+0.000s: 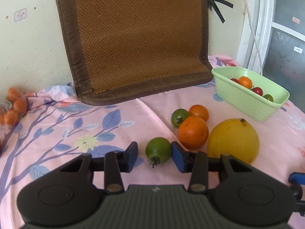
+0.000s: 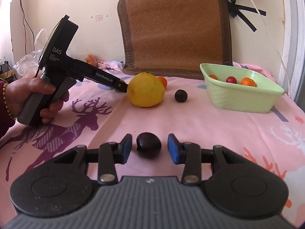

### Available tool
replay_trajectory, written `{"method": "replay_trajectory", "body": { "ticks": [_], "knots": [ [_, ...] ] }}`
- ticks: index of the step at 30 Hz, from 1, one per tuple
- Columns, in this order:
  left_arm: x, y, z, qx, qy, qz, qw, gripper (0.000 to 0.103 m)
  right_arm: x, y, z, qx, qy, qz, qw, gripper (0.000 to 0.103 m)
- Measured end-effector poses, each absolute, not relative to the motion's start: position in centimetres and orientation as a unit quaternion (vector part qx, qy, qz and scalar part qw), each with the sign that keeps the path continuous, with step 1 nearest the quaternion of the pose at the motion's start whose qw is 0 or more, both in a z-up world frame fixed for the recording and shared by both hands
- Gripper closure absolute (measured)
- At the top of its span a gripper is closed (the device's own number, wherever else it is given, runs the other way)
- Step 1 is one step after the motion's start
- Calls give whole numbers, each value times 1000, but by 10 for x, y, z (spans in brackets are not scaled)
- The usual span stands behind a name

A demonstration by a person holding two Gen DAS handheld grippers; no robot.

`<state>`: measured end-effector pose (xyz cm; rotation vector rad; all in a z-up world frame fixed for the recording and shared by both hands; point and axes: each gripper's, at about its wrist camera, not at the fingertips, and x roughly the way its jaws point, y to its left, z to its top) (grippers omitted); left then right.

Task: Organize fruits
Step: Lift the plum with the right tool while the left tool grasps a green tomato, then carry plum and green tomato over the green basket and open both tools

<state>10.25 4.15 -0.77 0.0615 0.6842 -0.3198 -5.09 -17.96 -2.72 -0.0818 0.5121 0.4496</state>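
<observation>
My left gripper is open around a green tomato on the pink cloth; its right pad touches or nearly touches the tomato, the left pad stands apart. Beside it lie an orange, a smaller orange fruit, another green tomato and a large yellow citrus. My right gripper is open around a dark plum, pads apart from it. A second dark plum lies farther on. The green basket holds small oranges and red tomatoes.
A woven brown cushion leans on the wall behind the fruit. A bag of oranges sits at the far left. The left gripper's body and the hand holding it show left of the yellow citrus. A white cable hangs at right.
</observation>
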Motion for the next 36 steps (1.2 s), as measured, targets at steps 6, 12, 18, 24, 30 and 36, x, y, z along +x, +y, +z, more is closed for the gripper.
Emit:
{"method": "replay_trajectory", "body": {
  "ticks": [6,12,18,24,30,36],
  "knots": [
    [60,42,-1,-15,334,-188,923,75,-65,-178,-27,-57,239,229,942,74],
    [7,1,11,-6,332,-277,902,75,-59,-197,-20,-40,211,200,956,73],
    [34,-54,44,-12,300,-298,906,75,-31,-246,9,-17,144,134,980,73],
    [106,-116,59,-39,306,-298,903,74,28,-288,18,33,138,98,985,73],
    [156,-148,35,-42,349,-256,900,74,58,-293,6,22,147,94,984,73],
    [157,-155,29,-27,343,-242,907,57,60,-300,2,41,142,88,985,72]
  ]
}}
